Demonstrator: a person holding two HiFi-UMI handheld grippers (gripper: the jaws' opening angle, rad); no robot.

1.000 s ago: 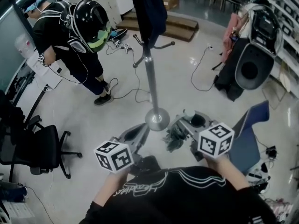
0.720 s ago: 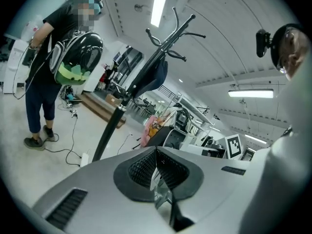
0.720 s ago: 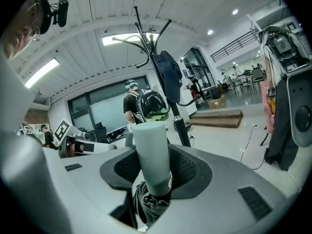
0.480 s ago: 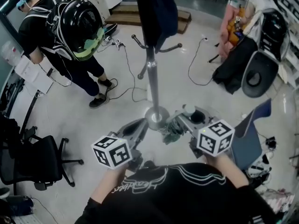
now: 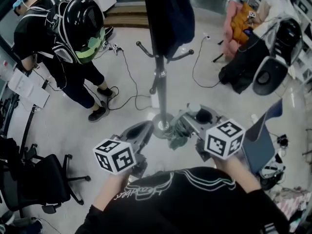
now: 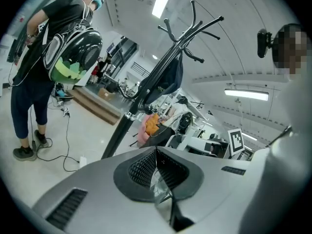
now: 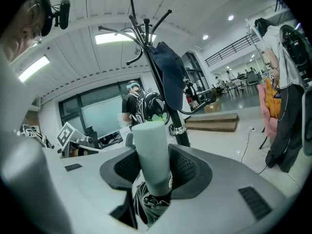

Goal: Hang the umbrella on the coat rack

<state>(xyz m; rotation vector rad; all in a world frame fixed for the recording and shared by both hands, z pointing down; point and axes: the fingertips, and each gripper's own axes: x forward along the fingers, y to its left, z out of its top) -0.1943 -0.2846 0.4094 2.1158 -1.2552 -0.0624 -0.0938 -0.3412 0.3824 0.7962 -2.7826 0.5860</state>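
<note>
Pale glossy floor (image 5: 117, 126), cables (image 5: 127, 82) trailing across it.

Coat rack (image 5: 160, 89): metal pole on a round base, upright, curved hooks partway up and more at the top. A dark garment (image 5: 168, 13) hangs from its upper hooks.

A person (image 5: 58, 67) in dark clothes stands left of the rack, bent forward, with a black helmet (image 5: 84, 18) strapped to the backpack. A black office chair (image 5: 41, 179) sits lower left.

Left gripper (image 6: 156, 168): clenched, ribbed pads meeting edge to edge. In the head view it points toward the rack's base.

Right gripper (image 7: 153, 169): jaws apart and grasping the umbrella (image 7: 151, 147) by its pale green cylindrical handle, pads on either side of it. The handle stands up between the jaws, and the folded dark fabric is bunched just beneath. In the head view the umbrella sits low, near the rack's base, not on any hook.
</note>
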